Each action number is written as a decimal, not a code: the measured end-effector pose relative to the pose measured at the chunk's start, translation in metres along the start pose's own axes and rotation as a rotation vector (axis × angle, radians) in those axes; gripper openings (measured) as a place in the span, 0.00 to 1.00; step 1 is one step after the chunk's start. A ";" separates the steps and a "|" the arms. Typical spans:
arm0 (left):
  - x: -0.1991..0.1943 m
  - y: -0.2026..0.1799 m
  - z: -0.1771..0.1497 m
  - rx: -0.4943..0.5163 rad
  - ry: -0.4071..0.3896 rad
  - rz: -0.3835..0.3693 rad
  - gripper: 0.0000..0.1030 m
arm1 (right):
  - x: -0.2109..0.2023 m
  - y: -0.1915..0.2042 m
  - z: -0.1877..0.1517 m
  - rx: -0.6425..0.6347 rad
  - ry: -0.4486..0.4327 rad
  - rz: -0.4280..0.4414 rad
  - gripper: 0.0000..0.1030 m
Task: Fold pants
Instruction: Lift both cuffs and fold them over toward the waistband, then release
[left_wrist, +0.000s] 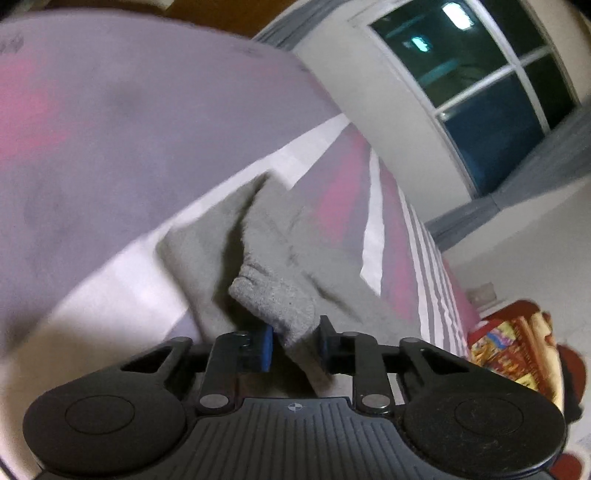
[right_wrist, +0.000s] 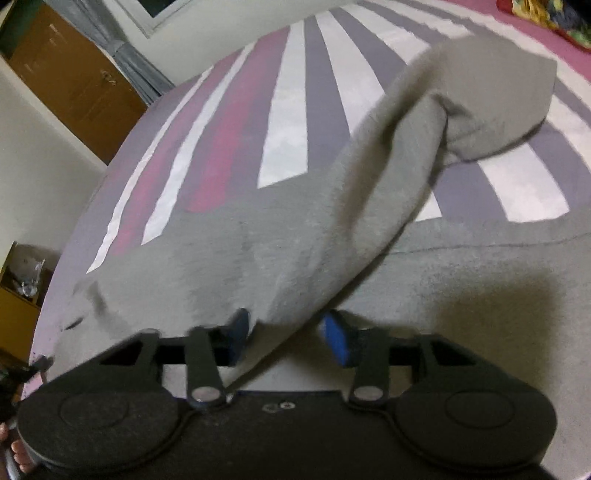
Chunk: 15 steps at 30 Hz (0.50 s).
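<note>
Grey sweatpants (right_wrist: 303, 236) lie on a striped bedspread. My left gripper (left_wrist: 295, 338) is shut on a ribbed grey cuff of the pants (left_wrist: 277, 302), lifted above the bed, with the leg trailing down behind it. My right gripper (right_wrist: 286, 332) has its blue pads (right_wrist: 336, 338) either side of a lifted fold of the pants (right_wrist: 369, 184), which rises from the jaws up to the far right. The jaws stand fairly wide with fabric between them.
The bedspread (right_wrist: 284, 122) has grey, white and pink stripes. A window (left_wrist: 480, 85) and white wall are at right in the left view. A colourful red pillow (left_wrist: 517, 350) lies at the bed's edge. A brown wardrobe (right_wrist: 74, 81) stands at back left.
</note>
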<state>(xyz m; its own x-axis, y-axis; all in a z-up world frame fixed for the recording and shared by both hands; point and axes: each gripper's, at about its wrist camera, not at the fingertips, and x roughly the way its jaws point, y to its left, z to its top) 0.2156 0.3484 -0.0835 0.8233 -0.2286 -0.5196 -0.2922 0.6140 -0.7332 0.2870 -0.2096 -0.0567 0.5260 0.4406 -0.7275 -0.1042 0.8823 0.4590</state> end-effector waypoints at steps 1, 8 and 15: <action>-0.002 -0.009 0.015 0.028 -0.013 -0.017 0.22 | -0.004 -0.001 -0.001 0.001 -0.013 0.012 0.05; -0.011 -0.016 0.057 0.213 -0.004 -0.009 0.22 | -0.088 0.016 -0.071 -0.159 -0.272 0.147 0.05; -0.004 0.005 0.041 0.255 0.083 0.118 0.22 | -0.028 -0.011 -0.091 -0.059 -0.114 0.046 0.07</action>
<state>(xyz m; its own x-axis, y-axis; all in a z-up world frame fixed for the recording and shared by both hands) 0.2305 0.3835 -0.0666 0.7450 -0.1995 -0.6365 -0.2429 0.8076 -0.5374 0.1968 -0.2166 -0.0873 0.6113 0.4625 -0.6422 -0.1784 0.8711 0.4576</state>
